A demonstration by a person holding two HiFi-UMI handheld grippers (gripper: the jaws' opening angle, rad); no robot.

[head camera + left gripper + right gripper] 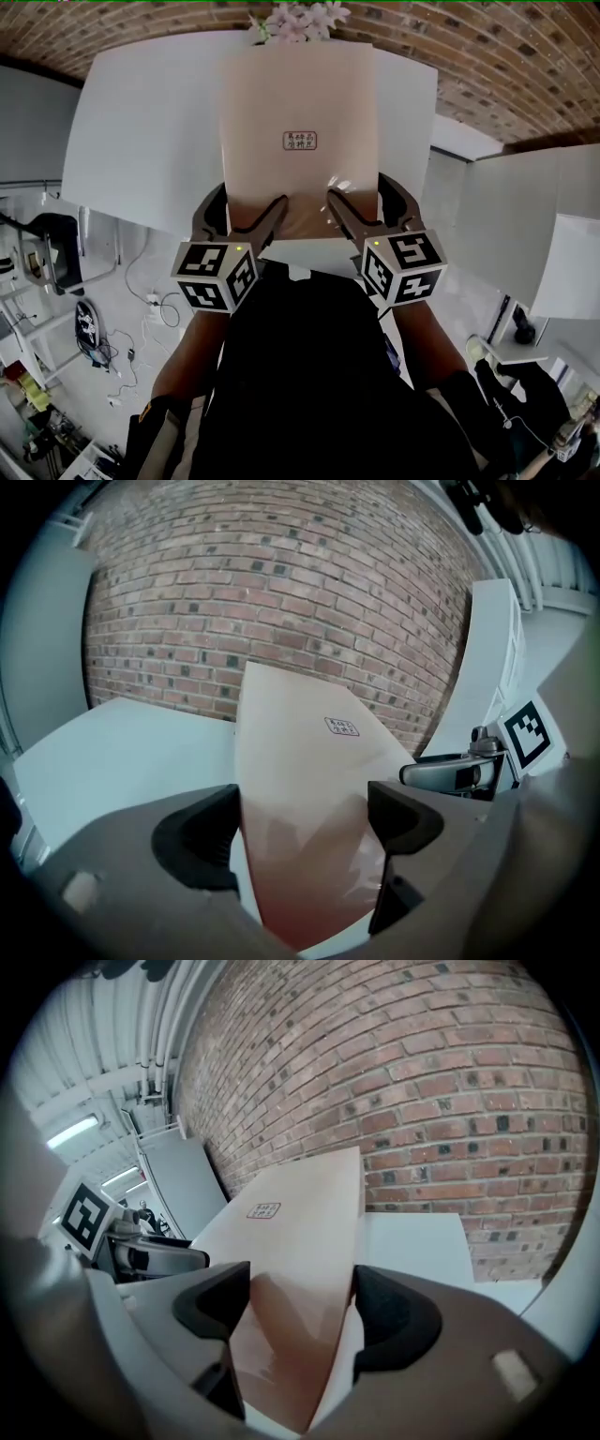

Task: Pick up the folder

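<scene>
The folder (300, 103) is a tan, glossy card cover with a small printed stamp. It tilts up over the white table (131, 141), its far edge rising toward the brick wall. My left gripper (248, 199) straddles its near left corner. The outer finger is beside the folder's edge and the inner finger lies on top. My right gripper (361, 192) mirrors this at the near right corner. In the left gripper view the folder (309, 780) fills the gap in my left gripper (302, 822). The right gripper view shows the folder (291, 1269) inside my right gripper (300, 1302). Both pairs of jaws stand well apart.
Pale flowers (300, 19) show just past the folder's far edge, in front of the brick wall (469, 47). A second white tabletop (525, 216) stands to the right. Cables and gear lie on the floor (103, 328) at the left.
</scene>
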